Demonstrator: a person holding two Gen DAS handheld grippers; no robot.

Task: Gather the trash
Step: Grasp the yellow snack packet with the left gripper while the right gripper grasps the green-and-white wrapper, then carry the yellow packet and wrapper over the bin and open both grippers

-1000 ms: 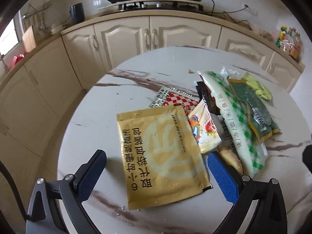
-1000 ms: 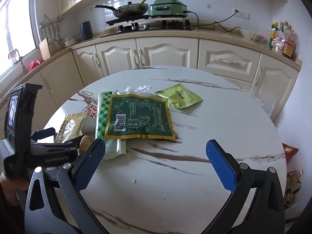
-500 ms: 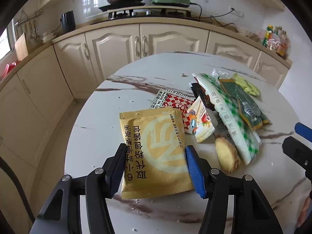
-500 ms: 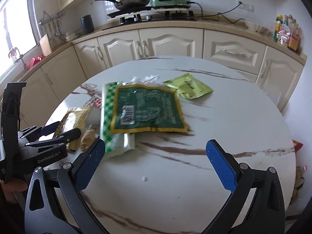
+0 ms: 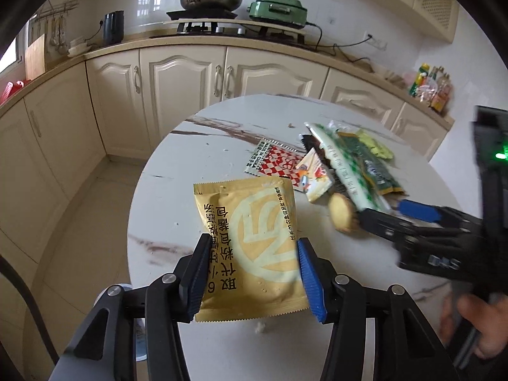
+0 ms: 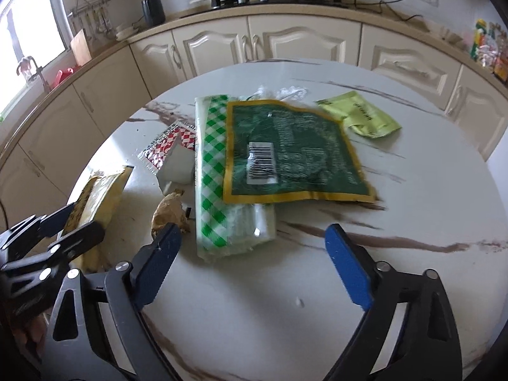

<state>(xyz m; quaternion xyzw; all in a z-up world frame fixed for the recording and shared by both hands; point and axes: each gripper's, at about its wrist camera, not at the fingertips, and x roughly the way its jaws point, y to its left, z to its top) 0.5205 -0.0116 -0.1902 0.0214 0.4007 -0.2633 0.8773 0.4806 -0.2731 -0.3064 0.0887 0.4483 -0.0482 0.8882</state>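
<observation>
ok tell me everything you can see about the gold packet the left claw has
The gold packet is a flat, glossy foil-like sachet with crimped top and bottom edges, black Chinese print running sideways and a pale circular logo. The left claw is shut on its lower part, a blue pad against each side edge, so it bulges slightly. It looks lifted and tilted above the marble table, apart from the other wrappers.

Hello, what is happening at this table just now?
A person is collecting trash from the round marble table with two handheld grippers. The left gripper is shut on the gold packet, which looks lifted off the table. The right gripper is open, close to the green checked bag and the dark green packet lying on it. Nothing there is gripped yet.
</observation>
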